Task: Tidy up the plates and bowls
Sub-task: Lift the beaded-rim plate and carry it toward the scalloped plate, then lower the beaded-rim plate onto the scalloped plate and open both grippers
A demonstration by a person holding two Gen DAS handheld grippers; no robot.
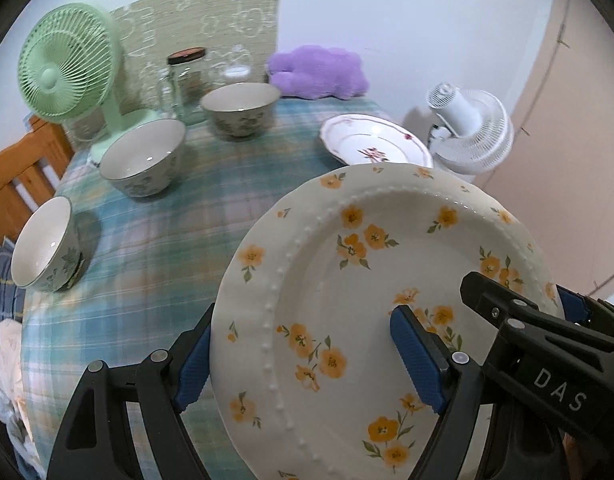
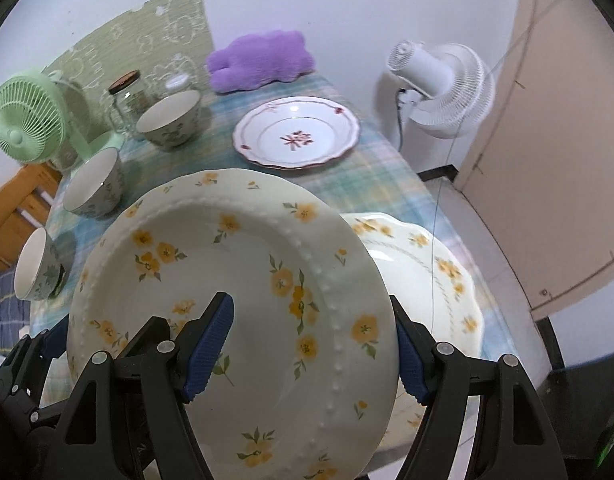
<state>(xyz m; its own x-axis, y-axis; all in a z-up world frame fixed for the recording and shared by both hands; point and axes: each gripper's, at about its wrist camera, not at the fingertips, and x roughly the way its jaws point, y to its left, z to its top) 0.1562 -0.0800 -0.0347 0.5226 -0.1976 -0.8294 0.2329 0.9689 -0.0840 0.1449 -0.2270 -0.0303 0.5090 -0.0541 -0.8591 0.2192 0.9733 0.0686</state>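
A cream plate with yellow flowers [image 1: 327, 280] is held above the table by both grippers. My left gripper [image 1: 303, 364] is shut on its left rim, and my right gripper [image 2: 315, 344] is shut on its right rim; the same plate fills the right wrist view [image 2: 247, 288]. A second yellow-flower plate [image 2: 435, 280] lies on the table under its right side. A white plate with red flowers [image 1: 371, 140] [image 2: 299, 136] lies farther back. Three floral bowls [image 1: 145, 158] [image 1: 241, 108] [image 1: 45, 246] stand on the left half of the table.
The table has a plaid cloth [image 1: 211, 216]. A green fan [image 1: 67, 64], glass jars [image 1: 185, 80] and a purple plush [image 1: 317, 72] stand at the back. A white fan [image 1: 471, 124] stands beyond the right edge. A wooden bed frame [image 1: 15, 176] is on the left.
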